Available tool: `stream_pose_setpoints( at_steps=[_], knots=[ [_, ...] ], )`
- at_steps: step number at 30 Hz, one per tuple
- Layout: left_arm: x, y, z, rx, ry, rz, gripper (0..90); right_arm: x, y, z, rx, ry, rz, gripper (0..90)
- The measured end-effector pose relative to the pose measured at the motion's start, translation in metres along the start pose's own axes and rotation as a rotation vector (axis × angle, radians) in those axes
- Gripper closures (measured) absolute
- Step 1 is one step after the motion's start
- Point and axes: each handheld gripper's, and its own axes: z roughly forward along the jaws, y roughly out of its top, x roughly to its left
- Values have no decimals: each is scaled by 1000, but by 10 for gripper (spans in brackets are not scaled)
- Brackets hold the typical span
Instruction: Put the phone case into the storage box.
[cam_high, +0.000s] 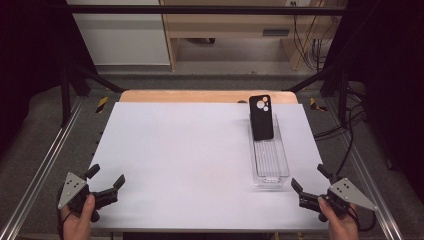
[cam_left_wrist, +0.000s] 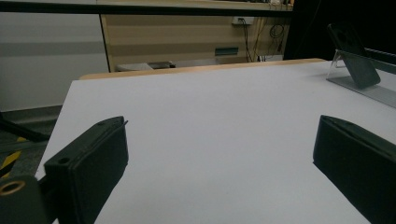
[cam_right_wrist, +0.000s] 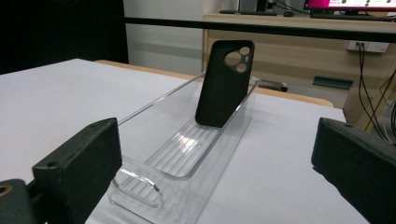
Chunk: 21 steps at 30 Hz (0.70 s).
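black phone case (cam_high: 261, 118) propped in clear tray (cam_high: 270, 167), beyond right claw (cam_high: 309, 183), both claws wide open, empty

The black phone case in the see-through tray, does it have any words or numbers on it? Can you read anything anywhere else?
No readable text anywhere.
Phone case: plain black, only camera holes, no words.
Clear tray: no label.
Monitor behind the table: pink strip with tiny marks, too blurred to read.
Both grippers, left and right: no markings readable.
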Motion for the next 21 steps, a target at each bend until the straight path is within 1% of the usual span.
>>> stream_pose_setpoints(
  at_steps=[4, 12, 15, 21],
  knots=[
    [0, 0, 0, 2, 0, -2, 35, 4, -3, 2, -2, 20, -2, 21],
    [0, 0, 1, 3, -1, 2, 35, 11, -5, 8, -12, 56, -22, 19],
    [-1, 0, 1, 3, -3, 2, 35, 13, -6, 12, -30, 64, -34, 19],
    [-1, 0, 1, 3, -4, 1, 35, 19, -8, 20, -47, 93, -34, 17]
  ],
)
